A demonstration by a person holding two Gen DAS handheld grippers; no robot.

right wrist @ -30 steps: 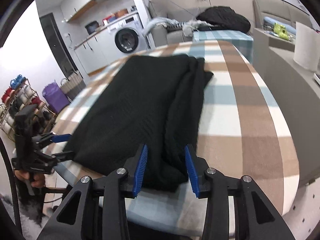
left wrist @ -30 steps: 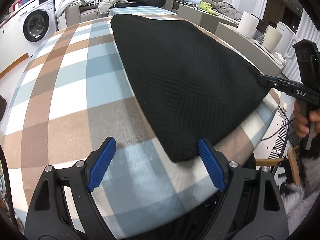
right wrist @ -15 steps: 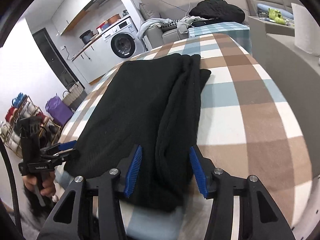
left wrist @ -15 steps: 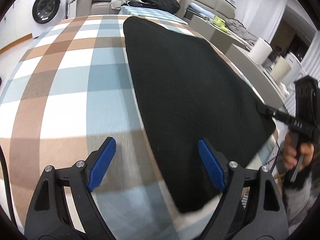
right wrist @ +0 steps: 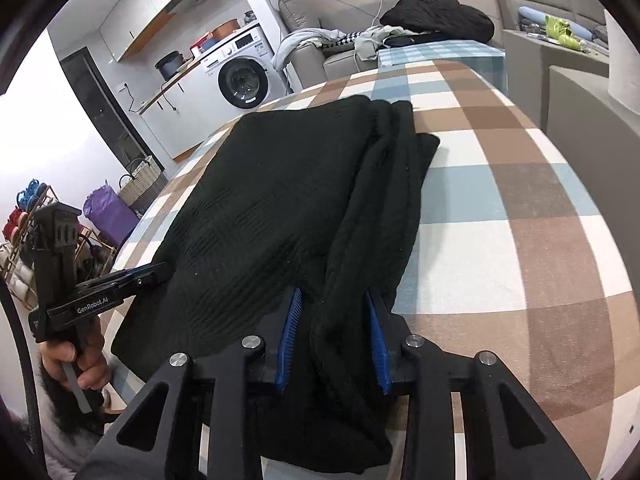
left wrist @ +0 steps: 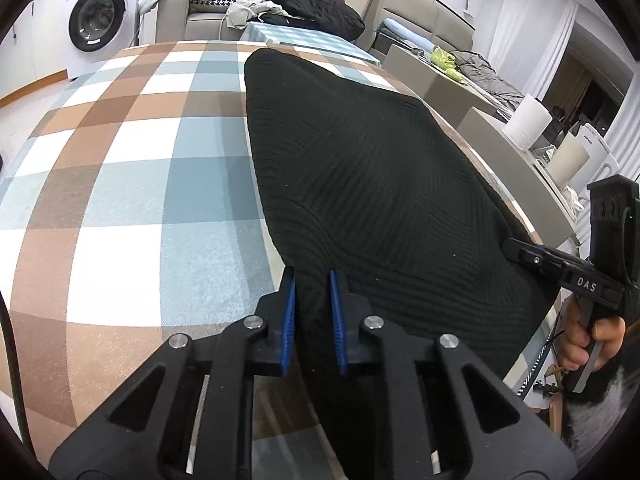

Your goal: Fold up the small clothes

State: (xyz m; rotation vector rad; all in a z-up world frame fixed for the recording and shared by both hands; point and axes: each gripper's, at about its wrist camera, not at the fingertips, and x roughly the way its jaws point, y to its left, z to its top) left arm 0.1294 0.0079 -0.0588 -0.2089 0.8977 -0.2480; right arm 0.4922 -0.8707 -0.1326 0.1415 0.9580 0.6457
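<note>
Closing both sets of fingers on the knit (left wrist: pixel 372 184) at the counter (left wrist: pixel 132 184) edge | left gripper (left wrist: pixel 312 312) pinches a thin hem | right gripper (right wrist: pixel 332 340) straddles a thick roll | risk: you lift unevenly, hem slips, fold skews.

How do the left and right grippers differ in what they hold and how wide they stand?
The left gripper has narrow jaws closing on a thin corner edge of the black knit garment; the right gripper stands wider, closing around a thick bunched fold. The left works the garment's flat, smooth side, the right its layered, rumpled side. Both have blue pads, sit at the near edge of the checked tablecloth, and have the same garment between their jaws.
</note>
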